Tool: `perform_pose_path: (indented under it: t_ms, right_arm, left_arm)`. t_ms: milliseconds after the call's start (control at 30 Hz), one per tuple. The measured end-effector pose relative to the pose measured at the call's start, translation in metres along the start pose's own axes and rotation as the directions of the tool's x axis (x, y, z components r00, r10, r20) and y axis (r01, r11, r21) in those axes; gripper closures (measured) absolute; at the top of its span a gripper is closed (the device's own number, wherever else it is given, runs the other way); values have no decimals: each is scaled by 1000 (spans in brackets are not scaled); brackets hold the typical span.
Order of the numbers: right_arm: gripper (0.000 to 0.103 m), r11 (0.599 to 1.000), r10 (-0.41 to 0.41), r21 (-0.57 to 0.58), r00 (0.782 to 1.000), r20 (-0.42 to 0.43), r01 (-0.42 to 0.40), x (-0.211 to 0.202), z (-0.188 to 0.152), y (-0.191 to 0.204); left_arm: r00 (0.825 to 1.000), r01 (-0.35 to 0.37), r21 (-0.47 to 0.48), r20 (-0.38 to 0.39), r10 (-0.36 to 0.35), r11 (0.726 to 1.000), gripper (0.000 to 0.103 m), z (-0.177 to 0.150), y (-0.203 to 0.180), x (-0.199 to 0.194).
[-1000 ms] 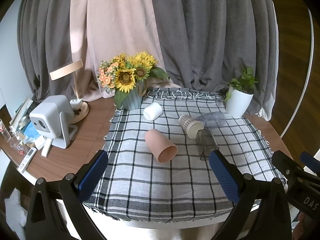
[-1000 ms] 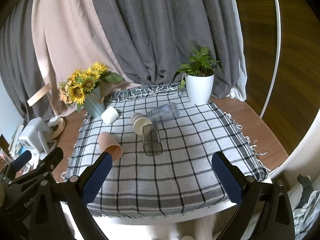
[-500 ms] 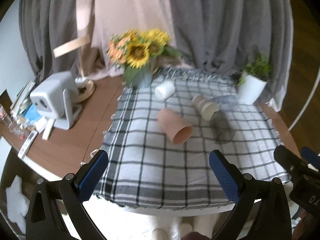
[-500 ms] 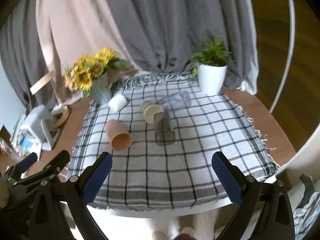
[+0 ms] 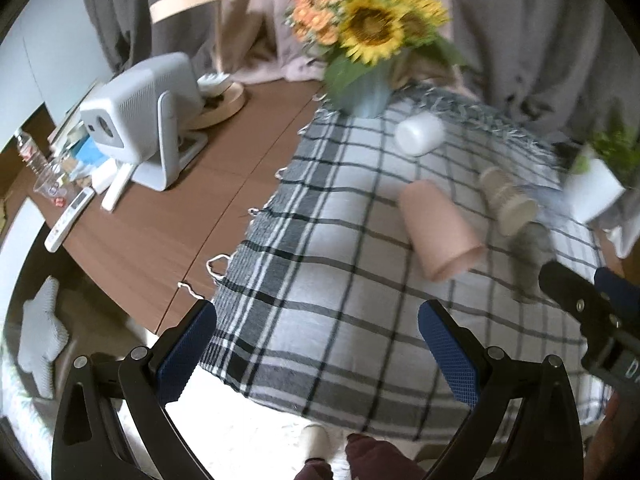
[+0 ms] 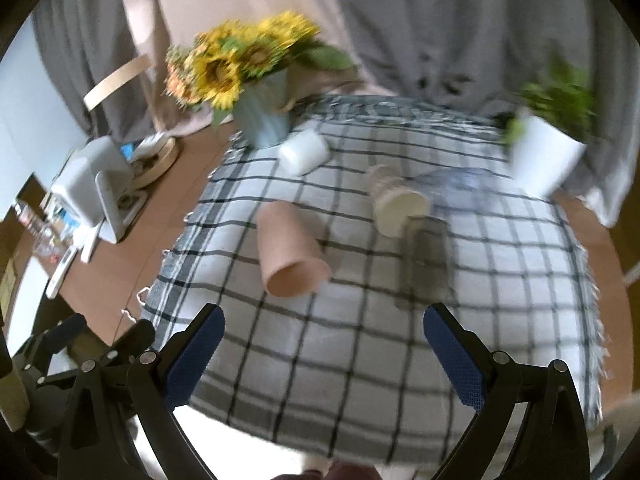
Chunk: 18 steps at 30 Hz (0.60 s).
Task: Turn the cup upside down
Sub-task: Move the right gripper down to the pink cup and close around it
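while the pink cup (image 6: 290, 254) lies on its side on the checked cloth (image 6: 360, 360) as before, both views now sit closer; the left gripper (image 5: 318, 350) and right gripper (image 6: 324, 354) hang spread wide, holding nothing, above the table's (image 5: 160, 220) near edge.

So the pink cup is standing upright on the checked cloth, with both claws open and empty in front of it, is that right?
Not quite. The pink cup is lying on its side on the checked cloth, its open mouth turned toward the cameras; the right wrist view shows this clearly. The left claw and right claw are indeed open and empty.
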State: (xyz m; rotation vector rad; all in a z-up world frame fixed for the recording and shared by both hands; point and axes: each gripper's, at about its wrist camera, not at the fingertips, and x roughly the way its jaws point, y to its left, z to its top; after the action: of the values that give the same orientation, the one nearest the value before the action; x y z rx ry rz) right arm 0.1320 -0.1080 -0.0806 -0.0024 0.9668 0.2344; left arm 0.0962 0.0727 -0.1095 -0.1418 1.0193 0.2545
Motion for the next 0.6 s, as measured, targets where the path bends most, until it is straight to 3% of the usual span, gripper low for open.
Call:
perform_pose_path:
  t_ms: [300, 600]
  right_arm:
    - [3, 991, 92, -81, 987, -133, -103, 96, 47, 14]
    - [7, 982, 99, -136, 965, -241, -135, 160, 54, 33]
  left_arm:
    - [992, -87, -68, -102, 80, 994, 0, 19, 3, 52]
    - [973, -145, -132, -199, 117, 981, 0, 21, 13, 96]
